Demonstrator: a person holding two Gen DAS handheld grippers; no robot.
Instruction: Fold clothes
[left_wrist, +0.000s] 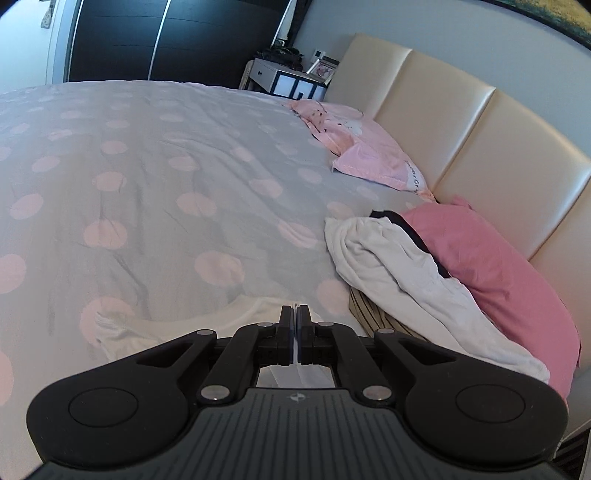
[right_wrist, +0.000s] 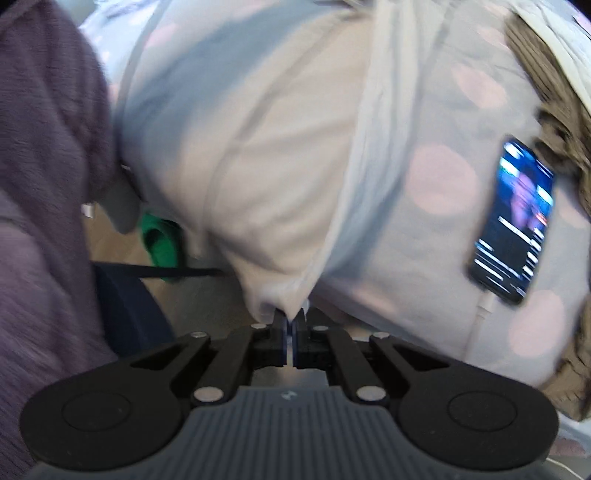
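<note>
Left gripper: pressed together on white garment, angled down over dotted duvet. Right gripper: steep, pinching cream garment; only here, lit phone.

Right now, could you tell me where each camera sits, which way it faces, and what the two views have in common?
Left wrist: on the left gripper, looking across the dotted bed cover toward the headboard and pink pillows; its jaws are shut on a white garment.
Right wrist: on the right gripper, pointing steeply down over the bed edge, past a lit phone; jaws are shut on pale cloth; a purple sleeve shows left.
Shared: the dotted cover and pale fabric, possibly one garment.
</note>
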